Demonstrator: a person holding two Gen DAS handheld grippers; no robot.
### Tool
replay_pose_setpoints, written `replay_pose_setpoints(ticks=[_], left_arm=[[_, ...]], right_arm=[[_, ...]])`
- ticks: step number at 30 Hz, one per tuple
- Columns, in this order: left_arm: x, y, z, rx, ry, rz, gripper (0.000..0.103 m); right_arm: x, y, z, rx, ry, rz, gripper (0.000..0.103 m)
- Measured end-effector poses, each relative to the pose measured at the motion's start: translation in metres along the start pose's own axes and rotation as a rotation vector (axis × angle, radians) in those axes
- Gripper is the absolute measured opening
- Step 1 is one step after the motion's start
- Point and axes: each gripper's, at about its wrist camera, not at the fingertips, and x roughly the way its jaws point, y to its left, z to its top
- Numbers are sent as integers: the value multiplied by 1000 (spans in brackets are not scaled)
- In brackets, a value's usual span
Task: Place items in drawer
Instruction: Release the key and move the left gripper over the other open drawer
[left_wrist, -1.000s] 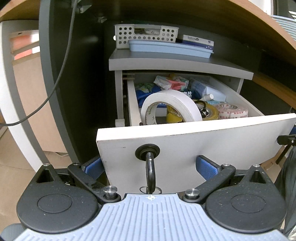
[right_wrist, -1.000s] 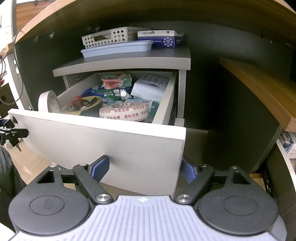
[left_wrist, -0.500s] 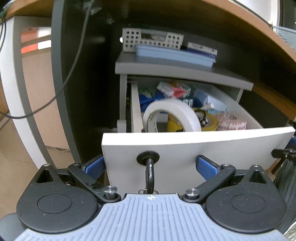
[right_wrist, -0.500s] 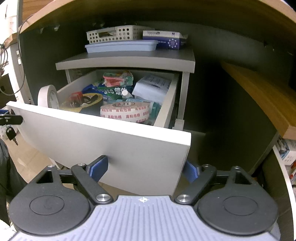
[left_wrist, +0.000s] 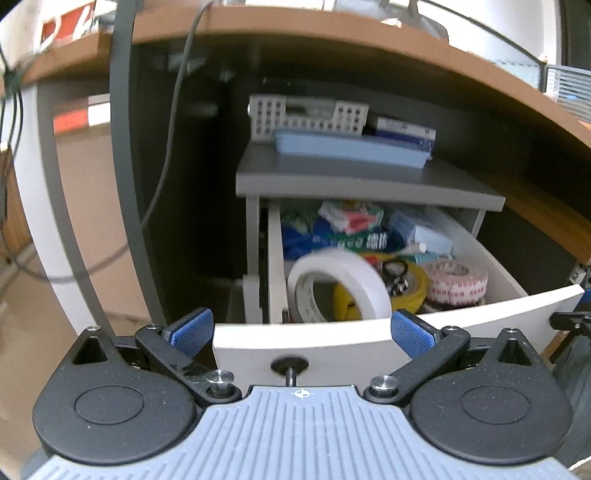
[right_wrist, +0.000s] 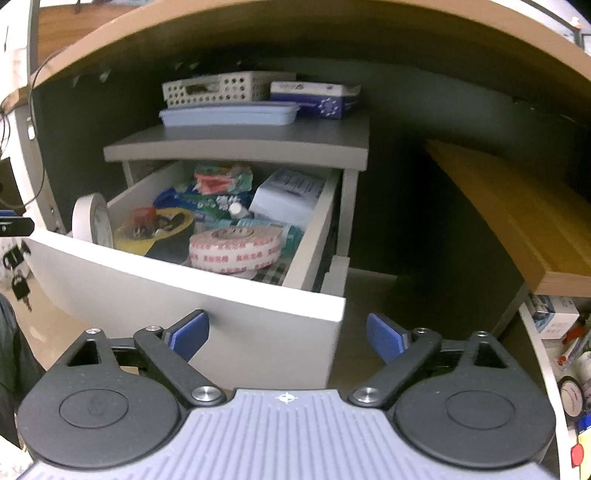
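Note:
The white drawer (left_wrist: 480, 317) stands open under the desk; its front panel also shows in the right wrist view (right_wrist: 184, 291). Inside are a large white tape roll (left_wrist: 340, 284), a yellow tape roll (left_wrist: 417, 284), a red-printed tape roll (right_wrist: 236, 249), blue and green packets (left_wrist: 351, 240) and a white box (right_wrist: 291, 195). My left gripper (left_wrist: 301, 330) is open and empty in front of the drawer's left end, above the lock (left_wrist: 289, 365). My right gripper (right_wrist: 286, 334) is open and empty at the drawer's right front corner.
On the grey cabinet top (left_wrist: 369, 181) sit a white perforated basket (left_wrist: 306, 118), a blue tray (left_wrist: 351, 149) and a blue-white box (right_wrist: 314, 98). The wooden desk (left_wrist: 332, 44) hangs overhead. A wooden shelf (right_wrist: 517, 221) is at the right. Cables (left_wrist: 166, 147) hang at the left.
Both grippers have risen and pulled back a little, so more of the drawer's inside shows. The drawer and its contents have not moved.

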Motion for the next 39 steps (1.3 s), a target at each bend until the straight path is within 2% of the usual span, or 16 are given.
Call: replay_pose_setpoints(ticks=[2,4,13,19,25,34,39], left_arm=[[-3,-6,4,25,-29,27,103],[-7,-11,10,38,-56,16,103],[-6,-59,33,104,-91,-120,103],[5,-104,38,162,-84,-249,103],[21,-161,46,225,-72,-385,103],[47,-267,62,407,-50,-637,103],[64,-322,63,523,-29,-750,103]], right_arm=[[-5,-7,4,15,-14,-1,99],[-10,-13,7,21,-24,1,100],[-29,-56,16,81,-47,-81,100],[-44,-95,8,110,-36,-167,100],[-61,-132,-9,211,-35,-246,100],[-92,-183,-32,255,2,-345,99],[-106,-210,-47,301,30,-364,99]])
